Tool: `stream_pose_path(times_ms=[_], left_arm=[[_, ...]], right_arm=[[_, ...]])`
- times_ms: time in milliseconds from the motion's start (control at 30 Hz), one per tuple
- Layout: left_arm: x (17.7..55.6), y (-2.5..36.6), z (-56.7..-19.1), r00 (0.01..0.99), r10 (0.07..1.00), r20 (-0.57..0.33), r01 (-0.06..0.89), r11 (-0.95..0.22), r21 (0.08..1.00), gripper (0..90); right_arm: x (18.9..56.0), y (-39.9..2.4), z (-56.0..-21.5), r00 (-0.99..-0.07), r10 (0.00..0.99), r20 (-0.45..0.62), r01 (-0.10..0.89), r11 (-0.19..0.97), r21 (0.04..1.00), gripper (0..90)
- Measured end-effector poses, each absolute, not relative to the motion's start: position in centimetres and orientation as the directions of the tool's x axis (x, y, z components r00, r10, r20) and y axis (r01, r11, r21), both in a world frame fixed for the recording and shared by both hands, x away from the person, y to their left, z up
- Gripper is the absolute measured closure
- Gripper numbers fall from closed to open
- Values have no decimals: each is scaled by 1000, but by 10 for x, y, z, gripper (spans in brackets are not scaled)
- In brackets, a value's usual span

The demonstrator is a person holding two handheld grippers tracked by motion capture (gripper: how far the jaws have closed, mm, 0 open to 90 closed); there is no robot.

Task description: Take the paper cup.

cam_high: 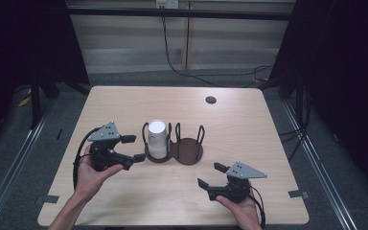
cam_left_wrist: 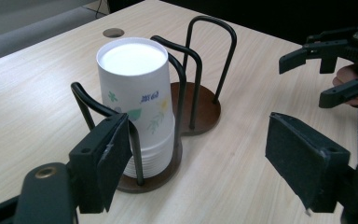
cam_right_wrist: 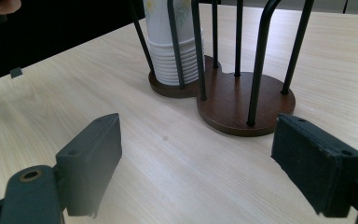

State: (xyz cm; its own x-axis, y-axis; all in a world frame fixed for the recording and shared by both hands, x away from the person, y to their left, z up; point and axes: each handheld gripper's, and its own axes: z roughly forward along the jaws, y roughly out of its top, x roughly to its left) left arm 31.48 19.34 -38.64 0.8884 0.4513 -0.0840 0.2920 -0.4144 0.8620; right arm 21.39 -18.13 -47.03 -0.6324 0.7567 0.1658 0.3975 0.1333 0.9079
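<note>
A stack of white paper cups (cam_high: 157,139) is seen standing upside down in the left bay of a two-bay cup holder (cam_high: 189,152) – a brown wooden base with black wire hoops – set near the middle of the light wooden table (cam_high: 124,103). The top cup carries a small printed pattern of leaves and blue lettering, as the left gripper view shows (cam_left_wrist: 135,79); the rims of the nested cups are stacked just above the base. The right bay of the holder (cam_right_wrist: 242,105) is seen with only its bare brown disc.

The left hand-held gripper (cam_high: 131,147) is held just left of the cup stack, its jaws pointed toward it. They stand apart and nothing is pressed between the pads; in its own view one pad (cam_left_wrist: 107,158) lies in front of the holder's near wire hoop, while the other is well off to the side, clear of the cups.

The right hand-held gripper (cam_high: 212,174) is held over the table's near right part, well apart from the holder – its jaws are spread wide with only bare table between them (cam_right_wrist: 186,163).

A dark round grommet (cam_high: 211,99) is set in the table's far side.
</note>
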Motion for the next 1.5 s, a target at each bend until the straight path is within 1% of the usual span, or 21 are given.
stream_pose_path(times_ms=[100, 167, 300, 400, 700, 867, 933, 1100, 1367, 1500], left_arm=[[317, 192, -383, 890, 447, -88, 294, -415, 861, 220], [319, 191, -380, 892, 444, -86, 291, -418, 861, 202], [326, 189, -374, 896, 437, -72, 281, -435, 856, 202], [331, 187, -369, 899, 435, -59, 276, -455, 846, 227], [343, 181, -362, 902, 430, -38, 271, -496, 825, 225], [353, 177, -358, 905, 422, -48, 281, -512, 811, 226], [359, 175, -356, 914, 403, -56, 282, -528, 801, 219], [363, 171, -357, 911, 410, -46, 284, -542, 791, 208], [377, 160, -348, 912, 409, -29, 292, -598, 746, 204], [381, 153, -346, 917, 398, -19, 288, -630, 721, 219]], right_arm=[[214, -181, -470, -633, 756, 169, 402, 134, 906, 156], [214, -180, -471, -635, 754, 168, 402, 137, 906, 156], [214, -180, -471, -639, 751, 168, 402, 140, 905, 156], [214, -180, -471, -639, 750, 170, 408, 143, 902, 156], [214, -178, -472, -646, 744, 171, 410, 149, 900, 156], [214, -178, -473, -648, 741, 175, 415, 151, 897, 156], [214, -178, -473, -650, 740, 174, 414, 153, 898, 156], [215, -178, -473, -653, 737, 177, 416, 153, 897, 154], [215, -177, -474, -657, 733, 177, 419, 159, 894, 151], [214, -177, -474, -658, 732, 177, 419, 160, 894, 145]])
